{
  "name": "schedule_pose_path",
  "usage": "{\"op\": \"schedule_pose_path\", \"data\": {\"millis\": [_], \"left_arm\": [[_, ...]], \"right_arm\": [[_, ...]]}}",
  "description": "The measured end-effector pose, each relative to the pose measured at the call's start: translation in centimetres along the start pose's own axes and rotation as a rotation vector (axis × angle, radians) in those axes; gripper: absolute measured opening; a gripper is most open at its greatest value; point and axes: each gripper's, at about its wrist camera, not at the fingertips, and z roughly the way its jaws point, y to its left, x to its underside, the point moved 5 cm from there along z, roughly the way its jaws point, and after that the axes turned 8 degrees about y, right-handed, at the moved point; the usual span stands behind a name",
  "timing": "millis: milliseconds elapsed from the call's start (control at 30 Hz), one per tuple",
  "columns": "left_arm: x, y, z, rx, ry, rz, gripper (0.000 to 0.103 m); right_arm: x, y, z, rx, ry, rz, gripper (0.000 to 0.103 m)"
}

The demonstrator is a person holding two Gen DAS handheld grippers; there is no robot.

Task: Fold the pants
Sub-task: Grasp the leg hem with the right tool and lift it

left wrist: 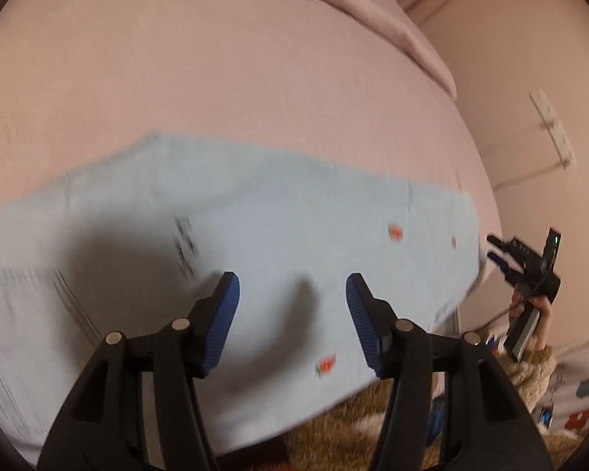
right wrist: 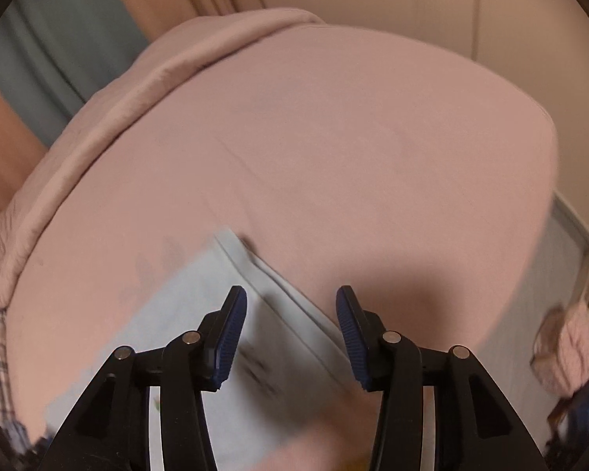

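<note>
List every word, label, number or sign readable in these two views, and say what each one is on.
No text can be read in either view.
Dark print on the light blue pants: motion-blurred, unreadable.
Small red motifs on the pants: pictures, not text.
The same dark print in the right wrist view: blurred, unreadable.
Right gripper body: faint pale marks, too small to read; a green light, no text.

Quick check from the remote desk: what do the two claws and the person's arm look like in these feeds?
Both the left claw and right claw have black angular linkage arms with round silver pivot pins, ending in ribbed blue pads. From the left wrist view, the right claw shows a black body with a small green light, held by a hand in a fuzzy brown sleeve.
</note>
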Motion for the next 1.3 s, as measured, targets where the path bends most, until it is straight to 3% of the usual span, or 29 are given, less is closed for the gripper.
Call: {"op": "schedule_pose_path", "data": {"millis": [133, 167, 200, 267, 433, 600, 967, 1300], "left_arm": [[1.9, -0.2, 1.1, -0.022, 0.028, 0.012, 0.056], [2.1, -0.1, 1.2, -0.025, 0.031, 0.007, 0.056], [2.3, -0.1, 1.3, -0.028, 0.031, 0.006, 0.056], [2.5, -0.3, 1.3, -0.036, 0.026, 0.011, 0.056], [2.8, 0.0, 2.0, -0.041, 0.028, -0.014, 0.056], [3.2, 0.4, 1.8, -0.042, 0.009, -0.023, 0.056], [4.3, -0.3, 1.6, -0.122, -0.071, -0.004, 0.056], [6.0, 0.2, 0.6, -0.079, -0.099, -0.045, 0.058]], "right_arm": [[1.2, -0.7, 0.9, 0.018, 0.034, -0.013, 0.045], [1.5, -0.9, 1.1, 0.026, 0.038, -0.013, 0.04], [1.5, -0.8, 1.4, 0.038, 0.037, -0.02, 0.018], [1.6, -1.0, 0.5, 0.035, 0.003, -0.014, 0.012], [2.4, -2.2, -1.9, 0.012, -0.054, -0.004, 0.01], [2.9, -3.1, 1.3, 0.046, -0.015, -0.002, 0.01], [3.3, -3.5, 1.2, 0.037, -0.043, -0.028, 0.009], [3.4, -3.5, 1.0, 0.049, -0.049, -0.018, 0.01]]}}
